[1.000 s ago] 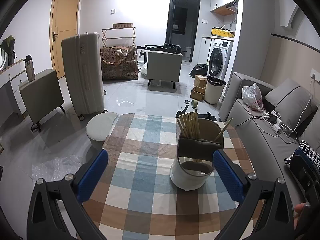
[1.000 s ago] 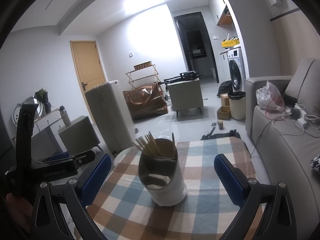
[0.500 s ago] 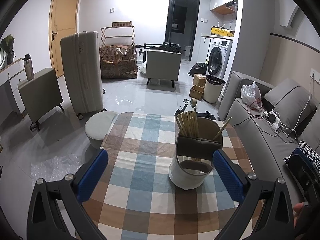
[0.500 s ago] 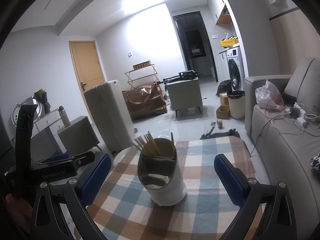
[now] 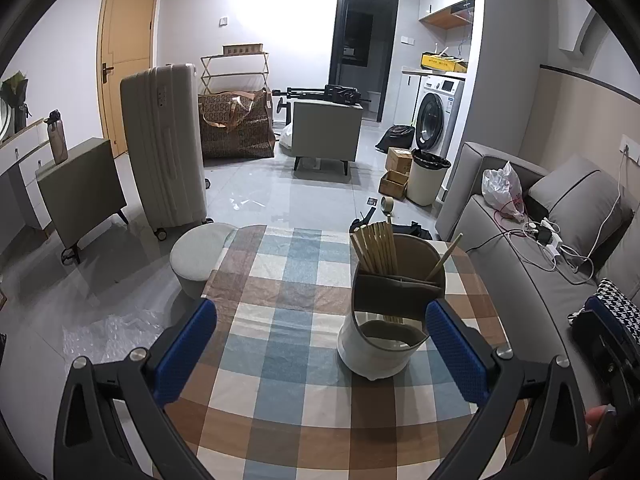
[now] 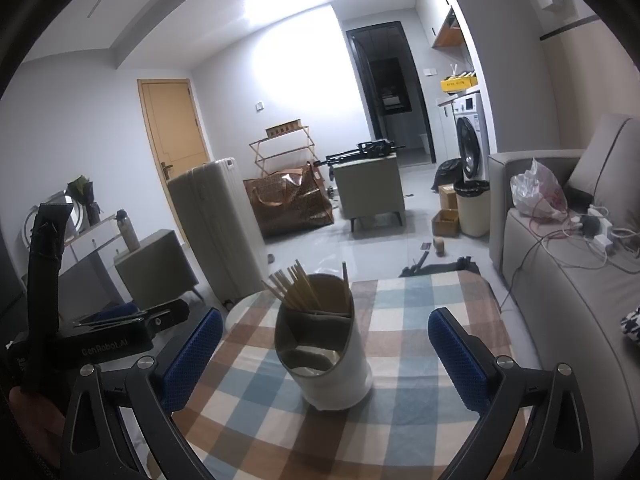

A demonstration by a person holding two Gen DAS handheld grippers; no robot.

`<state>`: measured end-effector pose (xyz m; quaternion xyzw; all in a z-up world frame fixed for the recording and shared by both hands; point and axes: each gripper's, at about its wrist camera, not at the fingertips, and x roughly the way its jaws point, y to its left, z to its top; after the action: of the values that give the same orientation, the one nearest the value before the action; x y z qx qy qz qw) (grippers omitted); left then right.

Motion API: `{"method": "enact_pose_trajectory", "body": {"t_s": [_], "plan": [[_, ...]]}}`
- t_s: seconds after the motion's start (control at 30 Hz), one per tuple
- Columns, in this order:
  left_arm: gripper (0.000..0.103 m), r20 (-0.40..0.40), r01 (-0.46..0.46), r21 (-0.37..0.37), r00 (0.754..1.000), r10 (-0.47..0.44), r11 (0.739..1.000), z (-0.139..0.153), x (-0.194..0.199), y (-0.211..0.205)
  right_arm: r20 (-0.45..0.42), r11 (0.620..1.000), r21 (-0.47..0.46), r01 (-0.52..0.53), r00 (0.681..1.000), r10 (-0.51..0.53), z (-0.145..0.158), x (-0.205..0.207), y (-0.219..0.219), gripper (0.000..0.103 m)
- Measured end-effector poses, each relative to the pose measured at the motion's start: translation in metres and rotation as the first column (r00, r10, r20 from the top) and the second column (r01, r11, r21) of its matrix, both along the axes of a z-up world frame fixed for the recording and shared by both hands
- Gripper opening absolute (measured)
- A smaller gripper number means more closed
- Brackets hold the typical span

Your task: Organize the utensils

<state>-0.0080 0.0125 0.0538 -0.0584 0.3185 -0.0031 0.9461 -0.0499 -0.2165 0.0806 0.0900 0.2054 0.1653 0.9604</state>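
Done: we see the chopsticks (image 5: 376,250) standing in the utensil holder (image 5: 390,312).
Left: nothing loose on the worktop (image 5: 280,344).
Our tongs: left tongs (image 5: 320,356) and right tongs (image 6: 324,360) wide, empty.

A checked cloth (image 5: 280,320) in blue, brown and cream covers the desk (image 6: 460,280), looking soft and matt. The holder (image 5: 376,344) on it has a smooth, matt white outer wall that looks like plastic. Pale wooden chopsticks (image 5: 376,252) stand inside. Both grippers (image 5: 320,344) (image 6: 324,348) have matt black plastic arms, metal screws and textured blue pads (image 6: 456,356). The floor (image 5: 280,196) is glossy grey tile.
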Motion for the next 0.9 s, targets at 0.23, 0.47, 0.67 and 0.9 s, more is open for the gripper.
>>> {"method": "enact_pose_trajectory", "body": {"t_s": [0.23,0.47,0.67,0.9], "plan": [[0.102,0.000,-0.001,0.000,1.000,0.001,1.000,0.0009,-0.0002,0.0006,-0.005,1.000,-0.001,0.002,1.000,-0.002,-0.0015,0.0012,0.0001,0.103],[0.102,0.000,-0.003,0.002,1.000,0.003,1.000,0.0003,-0.0002,-0.0007,-0.006,1.000,-0.001,0.001,1.000,-0.001,-0.0024,0.0013,0.0005,0.103],[0.102,0.001,-0.003,0.005,1.000,0.003,1.000,0.0003,-0.0002,-0.0008,-0.007,1.000,-0.001,0.001,1.000,-0.001,-0.0020,0.0013,0.0009,0.103],[0.102,-0.002,-0.008,0.015,1.000,0.008,1.000,-0.0013,0.0000,-0.0015,-0.009,1.000,-0.003,-0.001,1.000,0.001,-0.0033,0.0006,0.0015,0.103]]}}
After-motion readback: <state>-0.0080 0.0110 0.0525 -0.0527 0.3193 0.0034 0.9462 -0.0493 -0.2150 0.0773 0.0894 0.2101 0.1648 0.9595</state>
